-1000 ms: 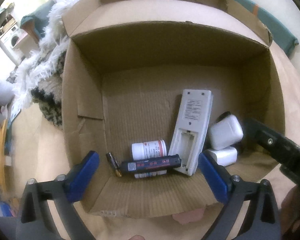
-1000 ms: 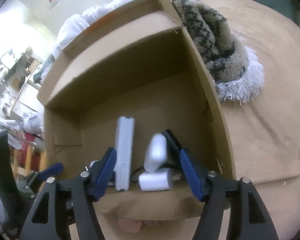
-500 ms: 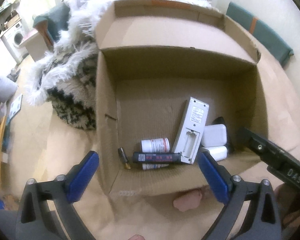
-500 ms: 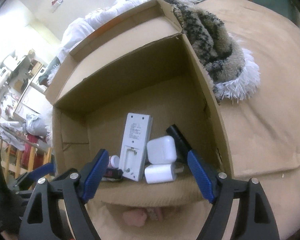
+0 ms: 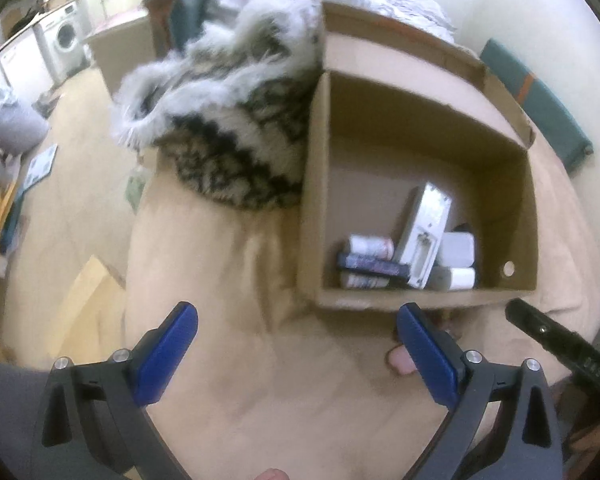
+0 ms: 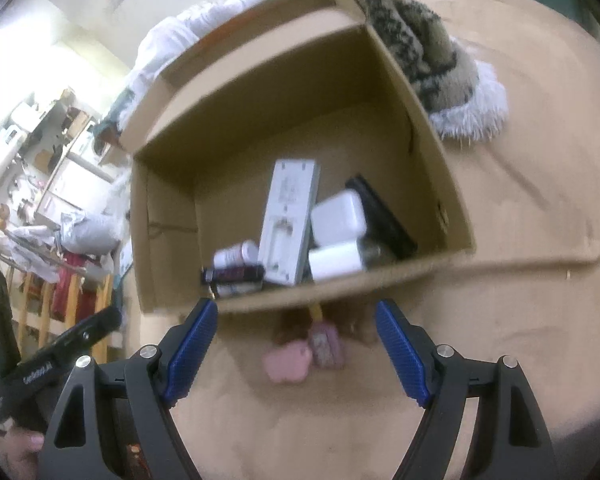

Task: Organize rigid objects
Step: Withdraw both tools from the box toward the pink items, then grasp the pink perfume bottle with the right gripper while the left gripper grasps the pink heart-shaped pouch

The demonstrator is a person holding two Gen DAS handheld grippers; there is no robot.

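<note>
Cardboard box (image 6: 420,128) sits open on a tan sheet (image 6: 540,160), and the rigid objects lie bunched against its near wall. A white remote (image 6: 288,220), back side up, runs lengthwise toward twelve o'clock; at its three o'clock a white charger block (image 6: 338,218) rests on a second white block (image 6: 334,260), with a black flat item (image 6: 384,216) beyond them toward the right wall. At the remote's eight o'clock are a small white bottle (image 6: 236,254) and a dark cylinder (image 6: 236,274) touching it. Just outside the near wall, on the sheet, lie a pink piece (image 6: 286,362) and a mauve piece (image 6: 326,344). A fuzzy patterned blanket (image 5: 228,128) presses the box's left side. Left gripper (image 5: 296,356) and right gripper (image 6: 298,354) both hover before the box, jaws spread wide, holding nothing.
</note>
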